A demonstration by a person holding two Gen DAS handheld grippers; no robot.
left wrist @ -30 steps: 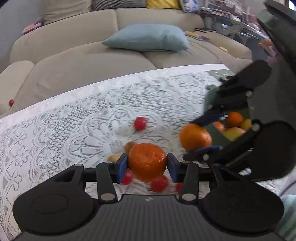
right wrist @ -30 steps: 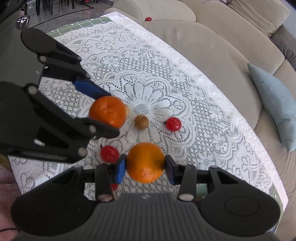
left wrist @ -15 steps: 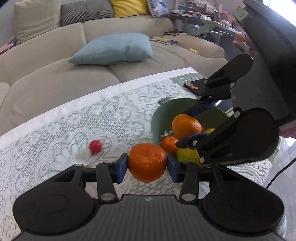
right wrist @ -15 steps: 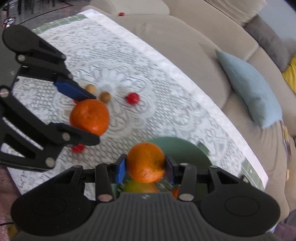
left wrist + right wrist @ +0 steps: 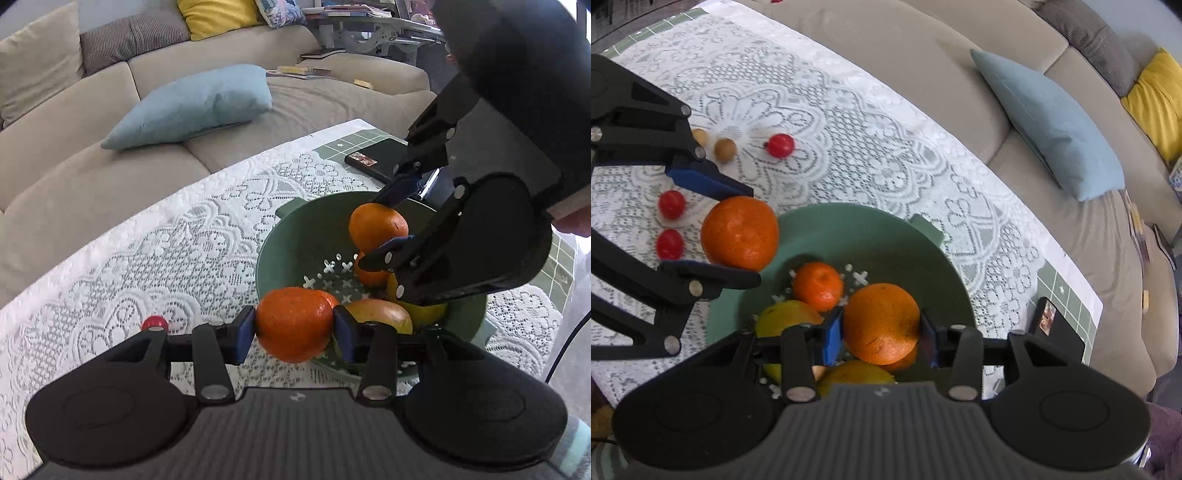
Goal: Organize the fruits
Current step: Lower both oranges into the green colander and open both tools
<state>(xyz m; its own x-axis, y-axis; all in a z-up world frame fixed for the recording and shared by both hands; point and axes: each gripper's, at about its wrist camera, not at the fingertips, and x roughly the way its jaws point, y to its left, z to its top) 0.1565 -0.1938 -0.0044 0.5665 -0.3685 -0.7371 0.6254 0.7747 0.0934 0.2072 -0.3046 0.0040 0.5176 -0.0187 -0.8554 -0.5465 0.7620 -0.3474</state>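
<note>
A green colander bowl [image 5: 295, 236] [image 5: 871, 229] stands on the lace cloth and holds a small tangerine [image 5: 818, 286] and yellow-green fruits [image 5: 783, 317]. My left gripper [image 5: 293, 328] is shut on an orange [image 5: 291, 317] that hangs at the bowl's rim; in the right wrist view that gripper [image 5: 750, 234] and its orange [image 5: 740, 232] sit over the bowl's left edge. My right gripper [image 5: 881, 332] [image 5: 376, 230] is shut on a second orange [image 5: 881, 321] [image 5: 378, 227] above the bowl's inside.
Red cherry tomatoes [image 5: 780, 145] [image 5: 671, 204] [image 5: 669, 243] and two small brown fruits [image 5: 724, 148] lie loose on the cloth left of the bowl. A dark phone [image 5: 380, 160] lies beyond the bowl. A beige sofa with a blue cushion [image 5: 188, 105] borders the table.
Both grippers have carried their oranges sideways from above the loose fruits to the green bowl. Both grips have stayed the same.
</note>
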